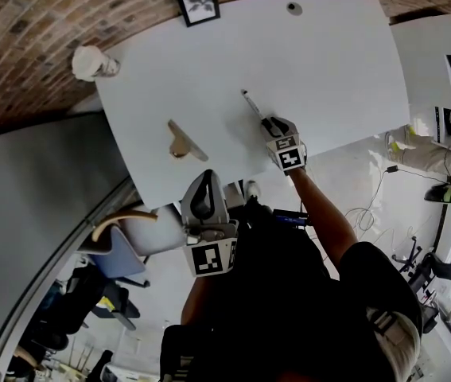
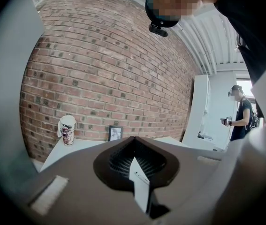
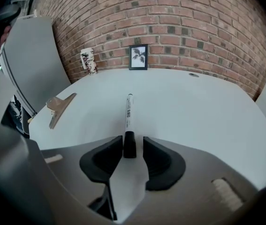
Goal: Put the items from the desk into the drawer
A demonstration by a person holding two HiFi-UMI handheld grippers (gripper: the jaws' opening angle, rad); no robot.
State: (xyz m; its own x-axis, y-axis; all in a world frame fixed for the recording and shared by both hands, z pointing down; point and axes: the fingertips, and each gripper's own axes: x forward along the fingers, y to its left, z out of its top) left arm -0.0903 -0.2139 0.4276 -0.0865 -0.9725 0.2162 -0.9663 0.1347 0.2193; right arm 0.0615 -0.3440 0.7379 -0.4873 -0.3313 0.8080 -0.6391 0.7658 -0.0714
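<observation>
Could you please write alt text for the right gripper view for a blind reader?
The right gripper straddles, jaws open, the black cap of a marker lying on a white desk. Left lies a clip; a cup and framed picture stand at the back.

White desk (image 3: 193,107); black-capped white marker (image 3: 128,111); clip (image 3: 60,104) seemingly tan.

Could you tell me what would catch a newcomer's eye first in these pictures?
The right gripper straddles the black cap of a marker lying on the white desk, jaws open either side. A bronze clip lies to its left, and a framed picture stands against the brick wall.
</observation>
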